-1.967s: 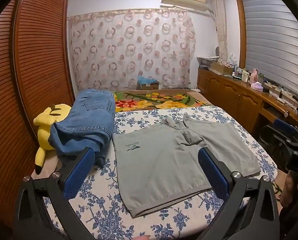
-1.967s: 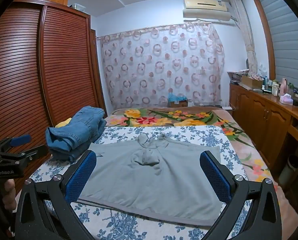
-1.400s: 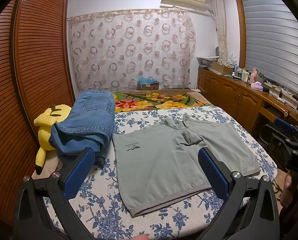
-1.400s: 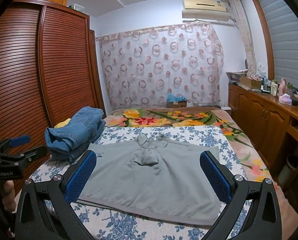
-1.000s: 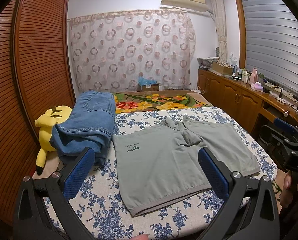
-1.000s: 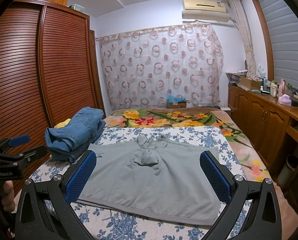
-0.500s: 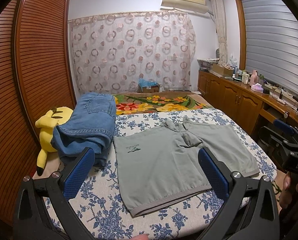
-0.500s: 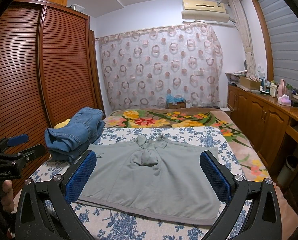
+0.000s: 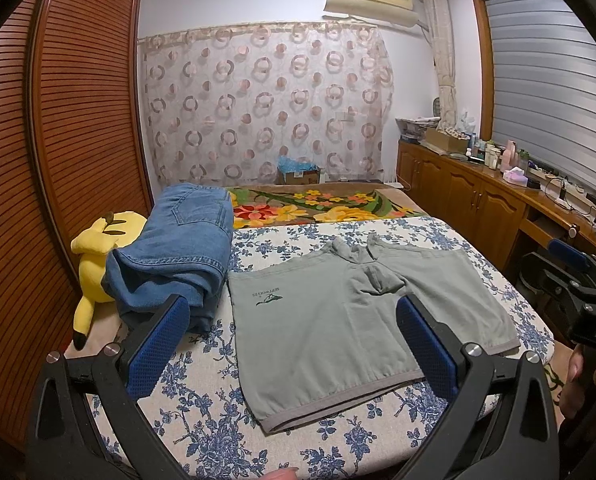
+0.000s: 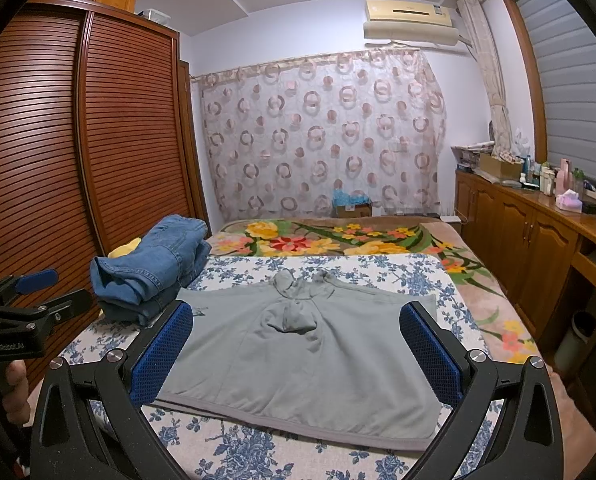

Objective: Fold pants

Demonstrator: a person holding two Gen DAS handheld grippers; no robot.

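Home bedroom — bed (image 9: pixel 201 424) with floral sheet, louvred wardrobe (image 10: pixel 129 140), curtain (image 9: pixel 265 100), wall air conditioner (image 10: pixel 408 22)

Bare floral sheet (image 9: pixel 201 412) is showing along the near edge of the bed, leaving room to come in low in front of the grey pants (image 9: pixel 338 320). On the left, folded blue jeans (image 9: pixel 177 264) are sitting just beside the pants' left edge, with a yellow plush toy (image 9: pixel 97 256) and the slatted wardrobe (image 9: pixel 77 140) crowding that side further. The far flowered blanket (image 10: pixel 338 240) is lying flat and open. On the right, a floor gap is separating the bed from the wooden cabinets (image 10: pixel 530 248).
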